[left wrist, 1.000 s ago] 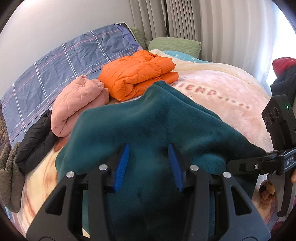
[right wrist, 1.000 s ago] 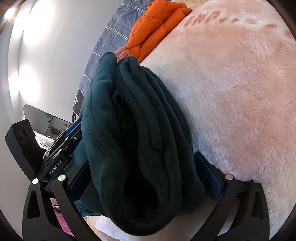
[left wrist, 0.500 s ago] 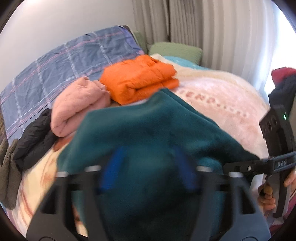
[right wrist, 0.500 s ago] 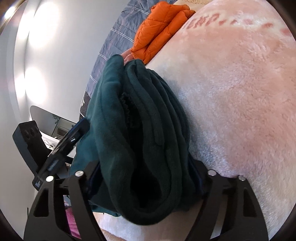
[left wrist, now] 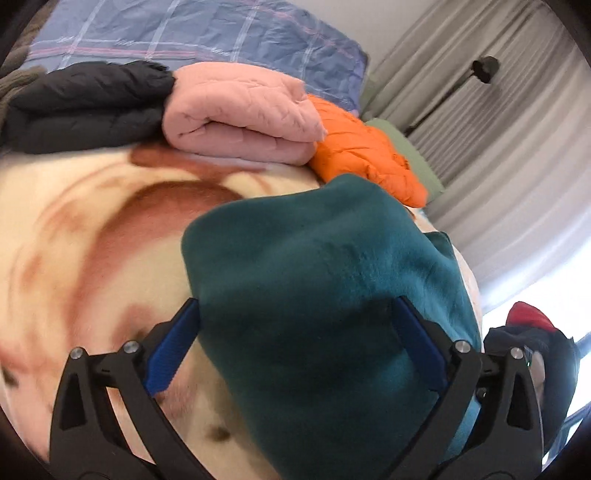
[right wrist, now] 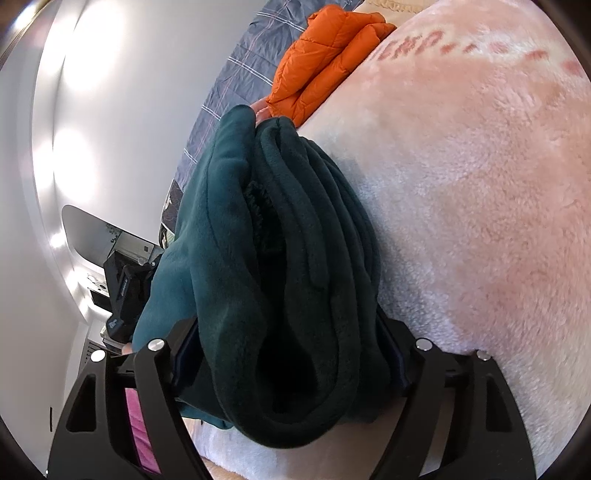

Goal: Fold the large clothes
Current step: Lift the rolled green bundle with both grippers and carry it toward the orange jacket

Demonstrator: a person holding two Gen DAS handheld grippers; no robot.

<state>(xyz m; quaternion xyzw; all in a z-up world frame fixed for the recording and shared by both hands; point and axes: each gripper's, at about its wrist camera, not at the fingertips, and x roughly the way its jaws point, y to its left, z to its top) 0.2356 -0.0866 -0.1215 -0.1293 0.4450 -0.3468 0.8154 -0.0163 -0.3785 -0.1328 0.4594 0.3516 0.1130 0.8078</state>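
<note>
A folded dark teal fleece garment (left wrist: 325, 277) lies on the pink plush blanket (left wrist: 92, 240) of a bed. My left gripper (left wrist: 295, 301) straddles one end of it. Its jaws are opening and stand very wide, the blue pads (left wrist: 173, 354) at the bundle's sides without squeezing it. From the other end, my right gripper (right wrist: 286, 321) has the thick stack of fleece (right wrist: 288, 240) folds between its jaws. They are opening slightly while the pads still press into the cloth. The left gripper's body (right wrist: 125, 291) shows behind the bundle.
Folded jackets line the far side of the bed: black (left wrist: 85, 103), pink (left wrist: 240, 110) and orange (left wrist: 362, 155). Behind them are a blue plaid quilt (left wrist: 184, 33), a green pillow (left wrist: 417, 158) and grey curtains (left wrist: 498, 129). Dark and red clothes (left wrist: 528, 332) lie at the right.
My left gripper rolled and swung left along the bundle, and its jaws spread from a narrow gap to wide. My right gripper's jaws drew in on the fleece stack.
</note>
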